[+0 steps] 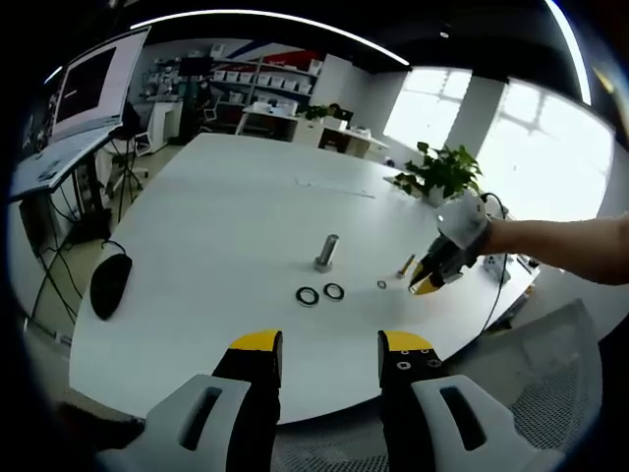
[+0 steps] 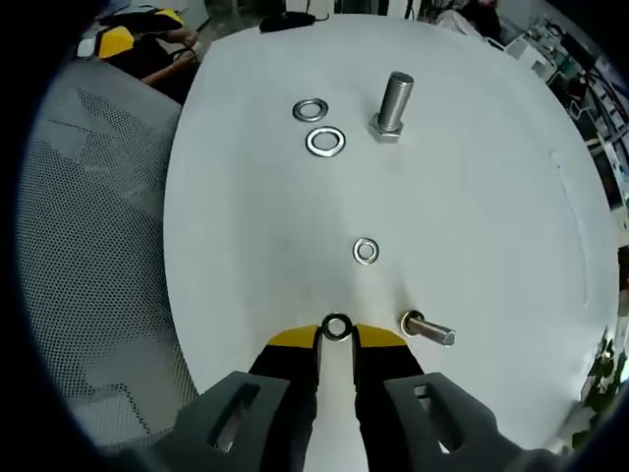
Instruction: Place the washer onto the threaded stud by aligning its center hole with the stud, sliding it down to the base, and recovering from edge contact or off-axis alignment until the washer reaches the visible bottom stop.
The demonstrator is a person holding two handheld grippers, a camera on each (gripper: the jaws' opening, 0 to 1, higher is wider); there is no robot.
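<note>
My right gripper [image 2: 336, 332] pinches a small washer [image 2: 336, 326] at its tips, just above the table [image 2: 472, 216], near a small bolt [image 2: 427, 330] lying flat. Upright threaded stud [image 2: 393, 106] stands well apart, two larger washers [image 2: 317, 126] beside it. Left gripper [image 1: 330, 346] jaws spread, holding nothing.

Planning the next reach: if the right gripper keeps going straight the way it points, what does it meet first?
Probably the small washer lying flat on the table, just ahead of the right gripper, which already pinches a washer. Depth is uncertain.
</note>
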